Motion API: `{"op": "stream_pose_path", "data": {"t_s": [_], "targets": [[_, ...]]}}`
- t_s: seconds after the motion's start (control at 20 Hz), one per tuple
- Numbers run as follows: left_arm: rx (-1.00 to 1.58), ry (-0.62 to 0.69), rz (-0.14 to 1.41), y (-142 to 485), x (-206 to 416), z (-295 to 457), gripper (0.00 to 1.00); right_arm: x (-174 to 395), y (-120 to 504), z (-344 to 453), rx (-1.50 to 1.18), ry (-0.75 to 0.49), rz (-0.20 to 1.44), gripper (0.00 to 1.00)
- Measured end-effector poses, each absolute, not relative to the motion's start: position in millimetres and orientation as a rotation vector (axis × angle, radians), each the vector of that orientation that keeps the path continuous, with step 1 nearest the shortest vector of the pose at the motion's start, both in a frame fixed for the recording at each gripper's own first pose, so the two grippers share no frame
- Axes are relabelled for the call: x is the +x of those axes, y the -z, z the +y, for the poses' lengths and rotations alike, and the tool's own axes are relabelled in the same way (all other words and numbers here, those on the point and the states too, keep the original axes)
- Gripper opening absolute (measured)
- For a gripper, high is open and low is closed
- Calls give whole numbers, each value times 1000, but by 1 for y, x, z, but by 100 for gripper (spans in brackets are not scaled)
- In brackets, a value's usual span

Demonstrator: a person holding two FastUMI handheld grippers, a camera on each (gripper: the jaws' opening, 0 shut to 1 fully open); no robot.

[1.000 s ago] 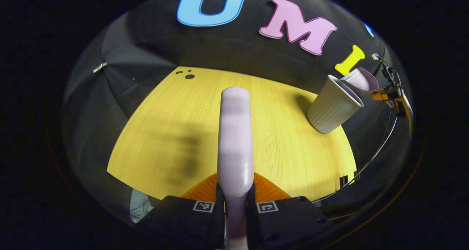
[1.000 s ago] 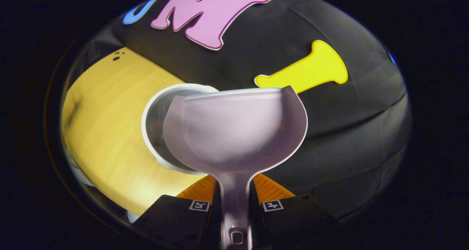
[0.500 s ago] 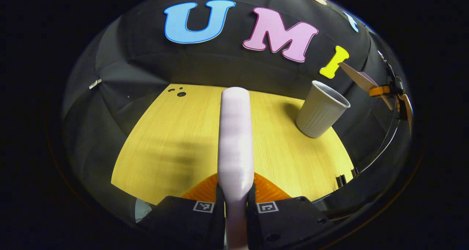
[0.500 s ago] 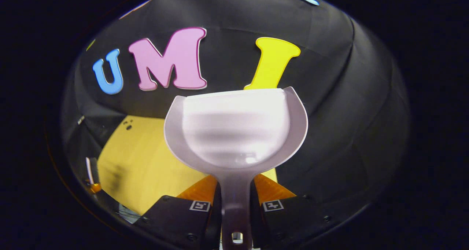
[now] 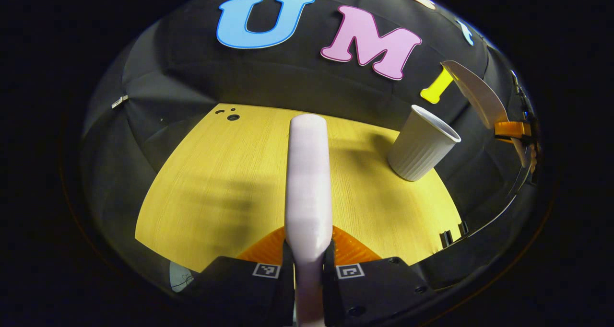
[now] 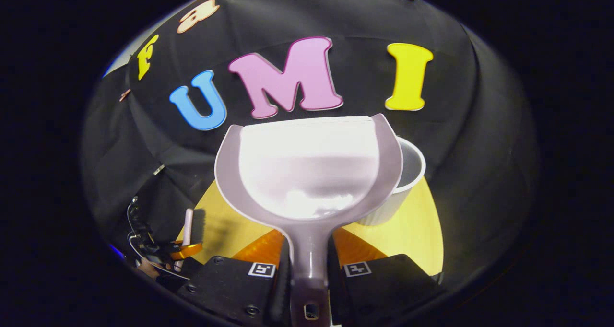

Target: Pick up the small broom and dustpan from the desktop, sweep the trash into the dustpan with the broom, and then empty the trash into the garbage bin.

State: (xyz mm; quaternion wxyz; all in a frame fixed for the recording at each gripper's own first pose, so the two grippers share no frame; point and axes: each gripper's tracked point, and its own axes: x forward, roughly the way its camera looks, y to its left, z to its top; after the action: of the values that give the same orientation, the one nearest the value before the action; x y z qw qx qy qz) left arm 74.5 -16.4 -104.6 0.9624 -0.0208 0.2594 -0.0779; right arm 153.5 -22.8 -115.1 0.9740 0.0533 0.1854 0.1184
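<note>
left gripper view: left gripper (image 5: 308, 264) clenched on the broom (image 5: 308, 173) handle, which runs fwd over the yellow desktop (image 5: 211, 183). ribbed garbage bin (image 5: 422, 144) stands upright at the desk's far right. dustpan (image 5: 475, 94) seen edge-on up right, beyond the bin, w/ the right gripper (image 5: 515, 130).

right gripper view: right gripper grasping the dustpan (image 6: 309, 166) by its handle, pan raised, looks empty. bin (image 6: 400, 183) partly hidden behind pan's right edge. left gripper (image 6: 180, 250) w/ broom (image 6: 187, 226) low left.
</note>
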Motion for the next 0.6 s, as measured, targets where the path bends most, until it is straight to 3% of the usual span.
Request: {"op": "stream_pose_path", "data": {"t_s": [0.15, 0.25, 0.35, 0.4, 0.55, 0.6], "targets": [[-36, 162, 534, 113, 86, -14, 28, 150, 164, 22, 128, -290, 432, 33], [-40, 167, 545, 122, 95, -16, 28, 151, 203, 40, 106, -304, 486, 37], [-41, 168, 562, 133, 105, -17, 28, 157, 243, 51, 70, -302, 543, 37], [-41, 167, 570, 139, 111, -19, 29, 161, 261, 55, 58, -299, 568, 32], [-37, 149, 607, 161, 130, -20, 28, 178, 319, 60, 52, -272, 657, 37], [-30, 141, 630, 171, 138, -21, 28, 185, 336, 60, 56, -257, 687, 33]]}}
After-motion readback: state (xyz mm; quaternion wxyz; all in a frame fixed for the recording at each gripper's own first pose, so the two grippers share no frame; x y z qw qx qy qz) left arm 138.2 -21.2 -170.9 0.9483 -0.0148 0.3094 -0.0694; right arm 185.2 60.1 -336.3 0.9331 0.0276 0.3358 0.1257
